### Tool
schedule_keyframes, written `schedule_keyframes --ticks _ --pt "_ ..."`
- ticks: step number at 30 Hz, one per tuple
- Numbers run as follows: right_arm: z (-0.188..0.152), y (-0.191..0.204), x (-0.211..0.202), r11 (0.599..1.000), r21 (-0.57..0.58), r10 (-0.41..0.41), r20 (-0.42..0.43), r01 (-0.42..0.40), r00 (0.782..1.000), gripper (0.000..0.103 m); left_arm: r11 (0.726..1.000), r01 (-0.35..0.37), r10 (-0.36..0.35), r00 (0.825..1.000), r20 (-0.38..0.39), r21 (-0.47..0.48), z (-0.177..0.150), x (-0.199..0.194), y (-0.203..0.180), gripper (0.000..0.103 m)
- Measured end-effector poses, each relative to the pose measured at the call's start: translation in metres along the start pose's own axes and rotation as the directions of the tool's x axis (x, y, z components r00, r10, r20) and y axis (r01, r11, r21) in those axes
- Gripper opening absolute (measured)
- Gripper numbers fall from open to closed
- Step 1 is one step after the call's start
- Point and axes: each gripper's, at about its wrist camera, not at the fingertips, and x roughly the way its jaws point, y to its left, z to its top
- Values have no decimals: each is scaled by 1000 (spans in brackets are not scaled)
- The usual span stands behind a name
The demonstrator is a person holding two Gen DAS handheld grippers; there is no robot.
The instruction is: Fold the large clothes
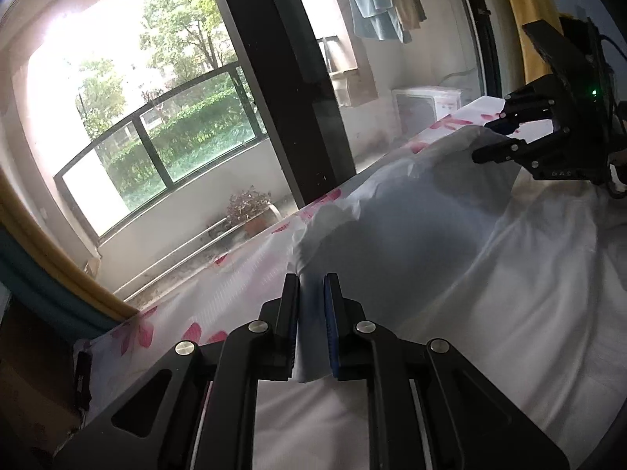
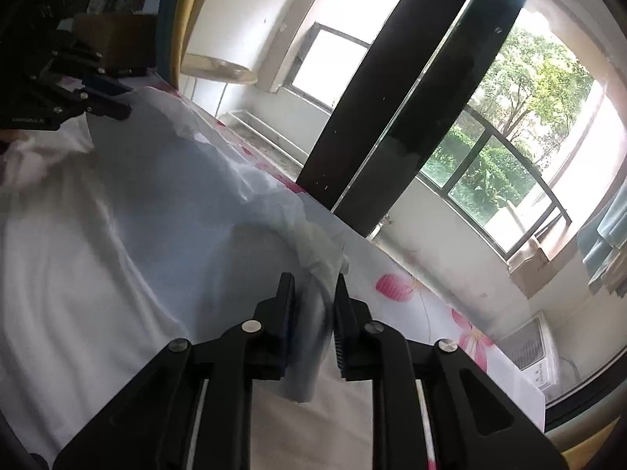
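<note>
A large white garment (image 1: 450,243) lies spread over a bed and is lifted along its far edge between both grippers. My left gripper (image 1: 311,286) is shut on one bunched corner of that edge, with white cloth filling the gap between its pads. My right gripper (image 2: 313,286) is shut on the other end of the same edge, a fold of the white garment (image 2: 156,203) hanging through its jaws. Each gripper shows in the other's view: the right gripper (image 1: 505,133) at the upper right, the left gripper (image 2: 109,98) at the upper left.
A white bed sheet with pink flowers (image 1: 203,301) covers the bed under the garment. Beyond the bed's far edge stands a glass sliding door with a dark frame (image 1: 282,78), a balcony with a potted plant (image 1: 250,211) and an air-conditioner unit (image 1: 423,105).
</note>
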Motion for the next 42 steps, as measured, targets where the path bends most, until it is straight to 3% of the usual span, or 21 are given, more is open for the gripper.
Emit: schedule_keyframes --ticks 11,22,25,29,35,39,42 --pt "-16 23 -42 996 56 76 -1 -76 997 20 998 56 -55 998 28 -39 -22 -55 -16 14" --pt "-45 50 -79 988 86 129 -27 -126 991 23 984 128 -127 992 12 -127 -72 -109 -33 14" --pt "-53 46 -90 988 98 128 -50 -122 991 33 976 143 -145 989 -1 -164 -79 -118 -32 14" --pt "-61 44 -111 982 128 148 -86 -136 985 35 964 142 -146 989 -1 -226 -82 -128 -23 14" --pt "-33 48 -131 947 197 254 23 -254 967 44 949 147 -145 989 29 -279 -80 -132 -15 14" --pt "2 68 -103 922 208 319 73 -327 945 44 936 155 -153 988 32 -315 -80 -130 -16 14" --pt "22 86 -72 922 194 330 59 -335 942 44 930 170 -167 985 37 -326 -79 -128 -18 14"
